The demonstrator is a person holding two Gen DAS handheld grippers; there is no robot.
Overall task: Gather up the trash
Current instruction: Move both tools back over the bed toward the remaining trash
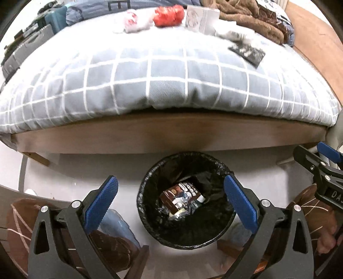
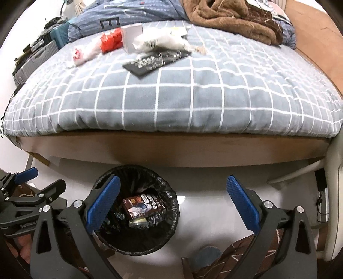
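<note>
- The left wrist view looks down into the bin (image 1: 188,201), lined with a black bag and standing on the pale floor just in front of the bed frame; it lies between the left gripper (image 1: 171,201) fingers, whose jaws stand wide apart and hold nothing.
- In the bin lies a brown carton (image 1: 179,196) among crumpled wrappers.
- The right wrist view shows the same bin (image 2: 137,212) off to the left, partly behind that gripper's left finger; the right gripper (image 2: 173,206) has its jaws wide apart and empty, over bare floor beside the bin.
- Each view catches the other gripper at its edge: the right one at the left view's right margin, the left one at the right view's left margin.
- On the checked bed cover (image 2: 171,96), well beyond both jaws, lie a red packet (image 2: 111,40), a white box (image 2: 131,37), a white crumpled bag (image 2: 163,41) and a flat black packet (image 2: 154,62); the right view shows these closer and more plainly.
- A brown blanket (image 2: 231,17) is heaped at the far side of the bed.
- The left view alone shows the person's patterned brown trouser knees at both lower corners.
</note>
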